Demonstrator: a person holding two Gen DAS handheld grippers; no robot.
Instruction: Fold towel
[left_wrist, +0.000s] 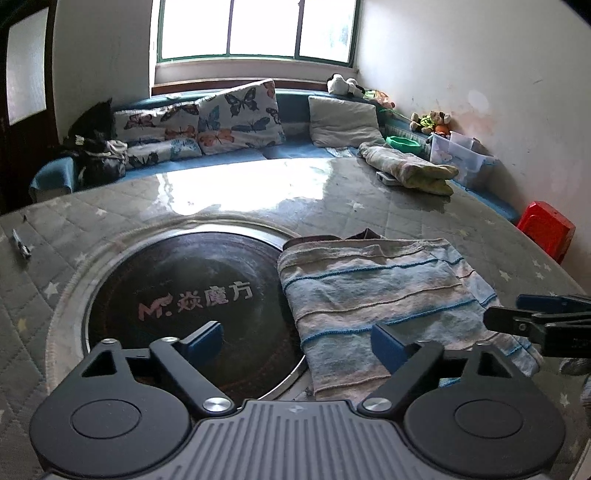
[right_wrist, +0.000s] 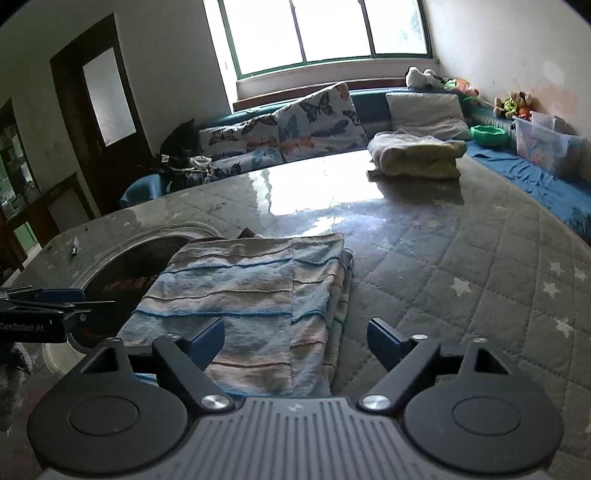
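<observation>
nearby, the left tool (left_wrist: 297, 341) and right tool (right_wrist: 295, 334) both hang spread, pinching nothing, over the near edge of the striped towel (right_wrist: 251, 295), already folded on the quilted table (right_wrist: 461, 280). pinch both near corners evenly and carry them straight. its left part overlaps the dark round plate (left_wrist: 184, 295); another bundled cloth (right_wrist: 417, 155) lies beyond.

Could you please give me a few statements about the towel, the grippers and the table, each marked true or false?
1. The striped towel lies folded on the table. True.
2. The left gripper is clamped on the towel. False: its jaws stand open, gripping nothing.
3. The right gripper is open. True.
4. The towel lies wholly clear of the dark round plate. False: one edge overlaps it.
</observation>
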